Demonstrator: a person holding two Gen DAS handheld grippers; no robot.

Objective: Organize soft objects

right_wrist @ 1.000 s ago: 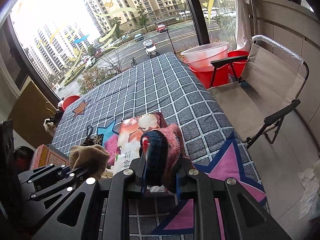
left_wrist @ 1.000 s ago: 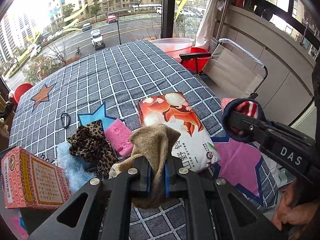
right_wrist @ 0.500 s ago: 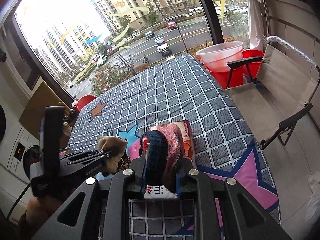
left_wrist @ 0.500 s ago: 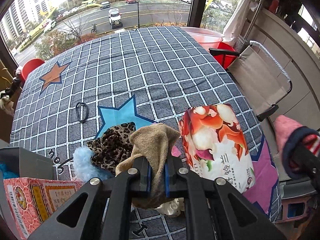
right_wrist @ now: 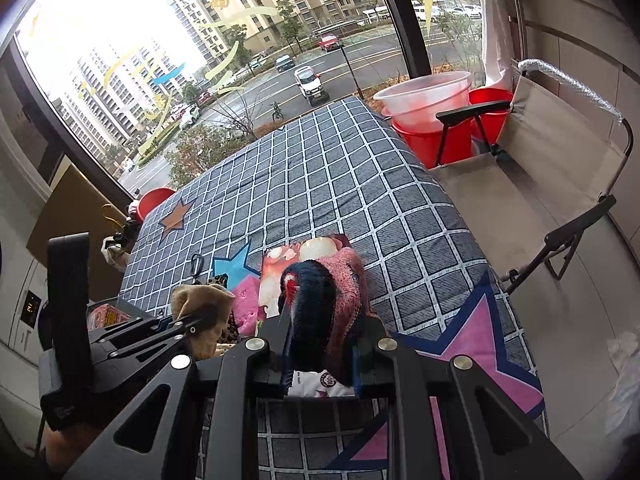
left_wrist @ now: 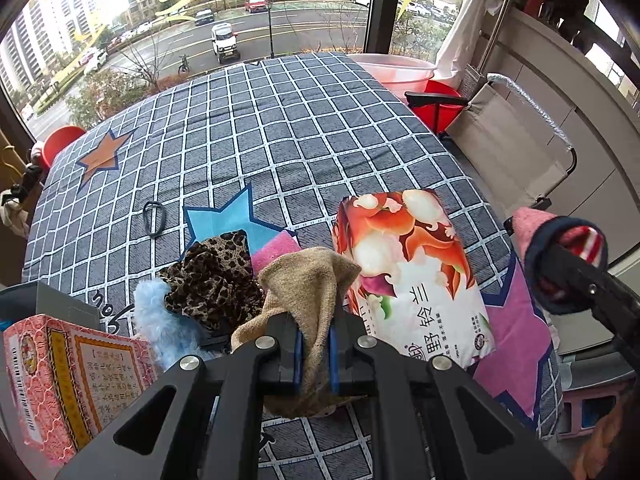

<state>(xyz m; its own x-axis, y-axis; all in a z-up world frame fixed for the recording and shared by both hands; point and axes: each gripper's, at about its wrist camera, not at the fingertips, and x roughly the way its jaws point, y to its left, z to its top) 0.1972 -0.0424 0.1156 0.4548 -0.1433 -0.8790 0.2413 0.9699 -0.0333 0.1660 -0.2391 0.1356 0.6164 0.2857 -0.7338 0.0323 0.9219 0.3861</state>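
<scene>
My left gripper (left_wrist: 314, 354) is shut on a tan knitted sock (left_wrist: 308, 284) and holds it above the checked cloth (left_wrist: 280, 132). My right gripper (right_wrist: 320, 364) is shut on a pink and navy sock (right_wrist: 324, 292), raised above a soft tissue pack (left_wrist: 404, 264). The right gripper with its sock also shows in the left wrist view (left_wrist: 560, 256), to the right of the pack. A leopard-print scrunchie (left_wrist: 212, 276), a pink sponge (left_wrist: 276, 250) and a blue fluffy item (left_wrist: 160, 320) lie in a heap left of the pack.
A red patterned box (left_wrist: 68, 376) and a grey bin (left_wrist: 48, 304) stand at the near left. A black hair tie (left_wrist: 152, 218) lies on the cloth. A folding chair (right_wrist: 560, 168) and red buckets (right_wrist: 432, 120) stand to the right, off the table's edge.
Both grippers stay shut on their socks. The left gripper has lifted and pulled back from the heap. The right gripper has risen and shifted right of the tissue pack.
</scene>
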